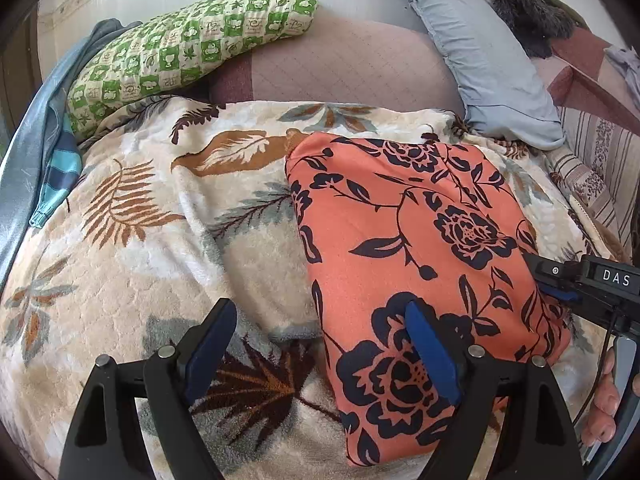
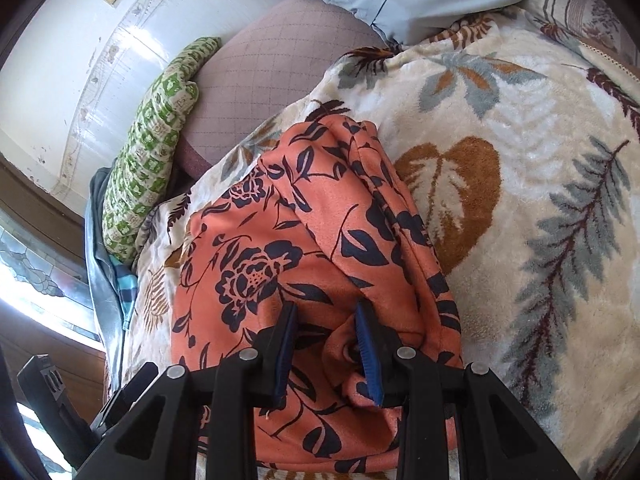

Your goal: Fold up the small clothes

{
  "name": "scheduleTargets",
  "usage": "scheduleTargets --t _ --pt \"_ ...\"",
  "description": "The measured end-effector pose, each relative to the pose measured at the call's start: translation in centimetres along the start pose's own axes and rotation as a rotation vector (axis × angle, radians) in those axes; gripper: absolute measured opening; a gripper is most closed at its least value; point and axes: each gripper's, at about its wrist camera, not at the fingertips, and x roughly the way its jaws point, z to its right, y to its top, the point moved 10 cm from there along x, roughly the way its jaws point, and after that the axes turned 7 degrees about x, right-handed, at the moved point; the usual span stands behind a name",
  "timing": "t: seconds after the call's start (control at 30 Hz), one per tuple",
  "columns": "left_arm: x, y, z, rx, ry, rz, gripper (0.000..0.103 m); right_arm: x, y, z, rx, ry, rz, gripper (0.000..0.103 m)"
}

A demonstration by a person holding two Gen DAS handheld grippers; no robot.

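Note:
An orange garment [image 1: 400, 240] with a dark floral print lies folded into a long block on the leaf-patterned blanket [image 1: 160, 248]. My left gripper [image 1: 320, 320] stands open over the garment's near left edge. Its right finger [image 1: 428, 344] is above the cloth and its left finger is above the blanket, with nothing pinched. In the left wrist view my right gripper [image 1: 548, 280] comes in at the garment's right edge. In its own view my right gripper [image 2: 326, 320] is narrowly set, with a bunched fold of the orange garment [image 2: 280, 220] between its blue pads.
A green checked pillow [image 1: 188, 44] and a grey-blue pillow [image 1: 480, 52] lie at the head of the bed. Blue striped clothing [image 1: 60, 176] hangs at the left edge. A dark furry item [image 1: 528, 12] sits at the back right. A person's fingers [image 1: 604, 408] hold the right gripper's handle.

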Motion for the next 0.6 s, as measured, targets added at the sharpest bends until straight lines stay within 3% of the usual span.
scheduleTargets --t 0.6 --pt "3.1 1.1 1.0 0.000 -0.008 -0.017 0.091 1.2 0.4 0.1 0.006 -0.034 -0.072 0.034"
